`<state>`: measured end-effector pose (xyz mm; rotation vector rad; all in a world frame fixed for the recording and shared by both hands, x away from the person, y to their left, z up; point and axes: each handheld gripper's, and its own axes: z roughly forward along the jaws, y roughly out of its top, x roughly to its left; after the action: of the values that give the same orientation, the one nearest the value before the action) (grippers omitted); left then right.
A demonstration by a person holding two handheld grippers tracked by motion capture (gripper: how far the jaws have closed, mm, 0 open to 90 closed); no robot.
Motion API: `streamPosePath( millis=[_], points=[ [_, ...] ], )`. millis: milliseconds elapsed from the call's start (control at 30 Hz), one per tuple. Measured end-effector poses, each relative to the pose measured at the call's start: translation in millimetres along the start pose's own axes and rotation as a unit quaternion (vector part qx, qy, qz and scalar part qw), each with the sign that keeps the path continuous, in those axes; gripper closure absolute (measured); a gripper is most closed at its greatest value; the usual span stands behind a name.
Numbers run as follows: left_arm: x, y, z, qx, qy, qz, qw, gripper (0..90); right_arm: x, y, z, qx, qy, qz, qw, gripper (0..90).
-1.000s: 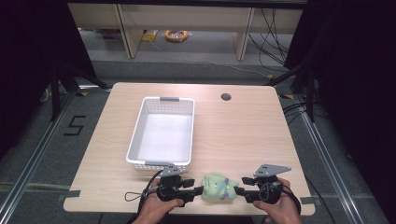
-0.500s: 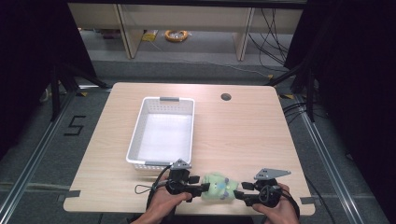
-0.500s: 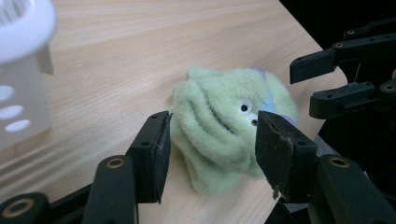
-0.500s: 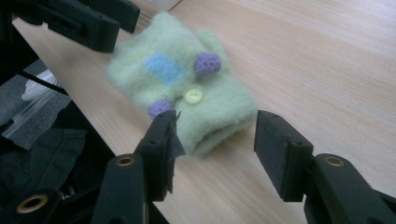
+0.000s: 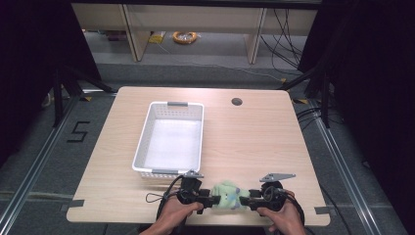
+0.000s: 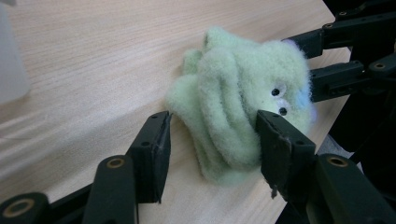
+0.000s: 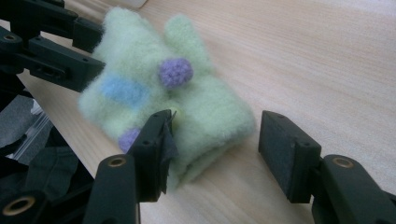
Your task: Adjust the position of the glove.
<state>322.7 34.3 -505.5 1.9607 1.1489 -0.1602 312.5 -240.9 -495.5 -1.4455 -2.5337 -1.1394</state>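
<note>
A fuzzy pale-green plush toy [image 5: 227, 195] with googly eyes, a blue stripe and purple pompoms lies near the table's front edge. My left gripper [image 5: 214, 200] reaches it from the left and my right gripper [image 5: 243, 201] from the right. In the left gripper view the toy [image 6: 233, 102] sits between the open jaws of the left gripper [image 6: 212, 154]; one jaw touches its eye end. In the right gripper view the right gripper [image 7: 217, 149] is open around the toy's [image 7: 154, 88] other end, with one jaw against the fuzz and the other apart from it.
An empty white plastic basket [image 5: 145, 142] stands just behind the grippers, left of centre. A round cable hole [image 5: 237, 102] is at the table's far side. The table's front edge [image 5: 195, 221] runs right under both hands.
Both grippers have closed in on the toy from either side, the left one moving right the most. The toy has barely shifted.
</note>
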Motion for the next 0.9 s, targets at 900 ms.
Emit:
streamPosePath(
  millis=[900],
  points=[
    [-4.3, -5.4, 6.1, 0.006, -0.041, 0.040, 0.9983, 72.8, -3.2, -3.3, 10.1, -0.018, 0.056, -0.013, 0.9982, 73.0]
  ],
)
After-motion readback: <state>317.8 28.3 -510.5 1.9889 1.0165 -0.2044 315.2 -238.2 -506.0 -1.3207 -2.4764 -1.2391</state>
